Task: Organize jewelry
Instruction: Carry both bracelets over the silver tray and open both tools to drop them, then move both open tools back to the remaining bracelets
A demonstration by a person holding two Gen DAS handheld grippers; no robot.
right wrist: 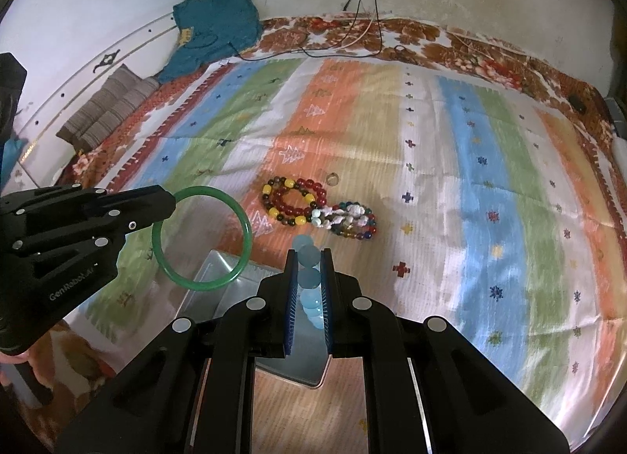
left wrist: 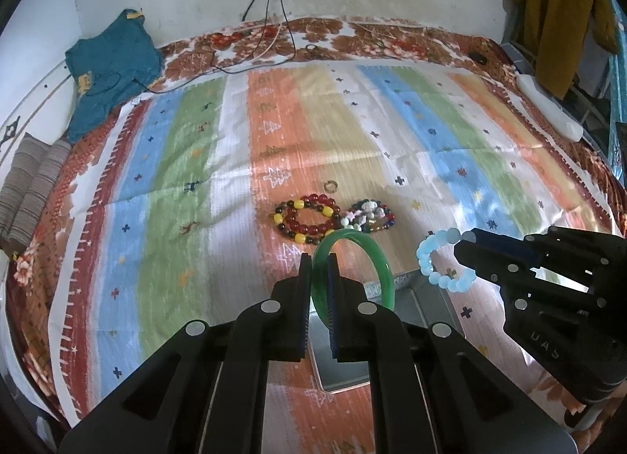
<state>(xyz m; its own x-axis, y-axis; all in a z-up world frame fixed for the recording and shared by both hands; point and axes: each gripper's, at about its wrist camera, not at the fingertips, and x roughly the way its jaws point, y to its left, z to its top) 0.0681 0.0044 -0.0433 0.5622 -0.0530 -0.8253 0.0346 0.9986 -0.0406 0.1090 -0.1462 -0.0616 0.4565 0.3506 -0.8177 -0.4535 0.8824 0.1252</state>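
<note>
Left gripper (left wrist: 317, 258) clamps the green bangle (left wrist: 378, 258), held on edge above the tin (left wrist: 425, 297). Right gripper (right wrist: 309, 256), at its 3 o'clock, pinches the blue bracelet (right wrist: 307, 279) over the same tin. Two bead bracelets (left wrist: 309, 218) and a ring (left wrist: 330, 186) lie at 12 o'clock on the striped cloth (left wrist: 188, 199).

We find both wrist views angled steeply down, close above the metal tray (left wrist: 427, 297); each shows the tray (right wrist: 219, 277) and the other's gripper beside it
</note>
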